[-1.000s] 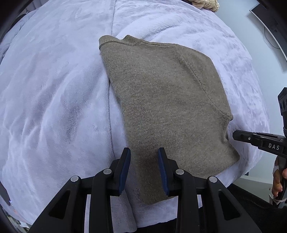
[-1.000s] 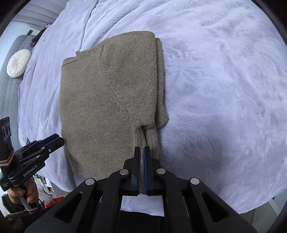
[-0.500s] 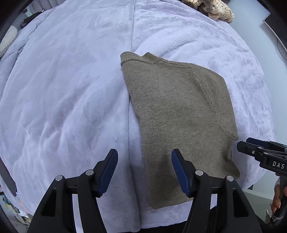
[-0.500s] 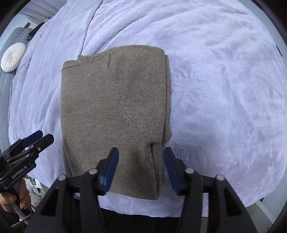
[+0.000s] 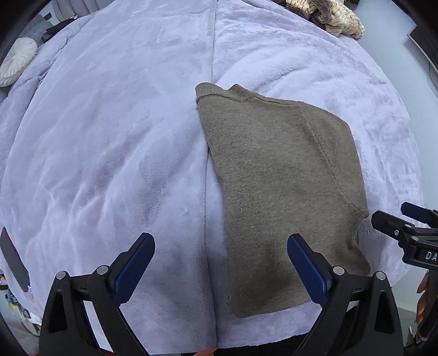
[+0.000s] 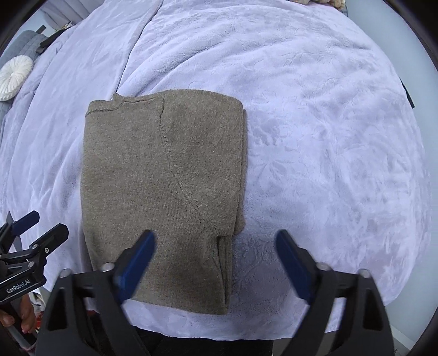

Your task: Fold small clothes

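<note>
I am holding both grippers, left gripper [image 5: 220,264] and right gripper [image 6: 215,260], jaws spread, above the folded sweater [image 6: 164,191], leaving it flat on the bed [image 6: 328,137].

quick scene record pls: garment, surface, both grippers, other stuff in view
garment: olive-brown knit sweater, folded, lying flat, neckline at the far end
surface: lavender plush blanket on a bed
left gripper: jaws wide open, holding nothing, above the sweater's near left edge
right gripper: jaws wide open, holding nothing, above the sweater's near right edge
other: round white cushion far left; beige striped fabric pile at the far edge
</note>
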Action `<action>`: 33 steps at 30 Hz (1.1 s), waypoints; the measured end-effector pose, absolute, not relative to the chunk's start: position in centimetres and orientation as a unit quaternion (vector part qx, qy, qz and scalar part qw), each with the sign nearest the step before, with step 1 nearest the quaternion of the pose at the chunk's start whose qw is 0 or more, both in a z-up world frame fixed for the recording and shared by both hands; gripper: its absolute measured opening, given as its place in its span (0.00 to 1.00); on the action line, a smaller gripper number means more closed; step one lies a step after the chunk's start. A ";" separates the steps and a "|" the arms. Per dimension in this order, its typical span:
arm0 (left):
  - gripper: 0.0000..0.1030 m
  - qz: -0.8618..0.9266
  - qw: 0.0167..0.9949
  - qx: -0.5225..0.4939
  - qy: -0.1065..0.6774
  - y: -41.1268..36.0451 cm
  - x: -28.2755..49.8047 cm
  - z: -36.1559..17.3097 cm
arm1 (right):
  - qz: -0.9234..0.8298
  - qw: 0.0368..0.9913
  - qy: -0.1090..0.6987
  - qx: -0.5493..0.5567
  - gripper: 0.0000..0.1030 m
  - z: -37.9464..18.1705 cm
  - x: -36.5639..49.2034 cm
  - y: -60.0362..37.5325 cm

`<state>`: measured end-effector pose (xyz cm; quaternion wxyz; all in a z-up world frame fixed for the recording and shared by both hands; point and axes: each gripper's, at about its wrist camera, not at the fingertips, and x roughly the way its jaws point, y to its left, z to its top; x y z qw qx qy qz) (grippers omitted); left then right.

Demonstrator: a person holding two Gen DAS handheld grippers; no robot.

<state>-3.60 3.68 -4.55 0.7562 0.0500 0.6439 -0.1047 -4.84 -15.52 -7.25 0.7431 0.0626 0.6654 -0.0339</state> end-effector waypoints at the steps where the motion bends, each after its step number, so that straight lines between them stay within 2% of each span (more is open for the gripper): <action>1: 0.95 -0.103 0.757 0.053 0.643 3.6 -3.6 -4.5 | -0.036 0.747 0.661 0.060 1.00 -7.1 -4.9 -15.4; 33: 0.95 -0.043 0.765 0.069 0.639 5.0 -2.8 -3.7 | -0.048 0.751 0.657 0.049 1.00 -6.4 -3.8 -15.1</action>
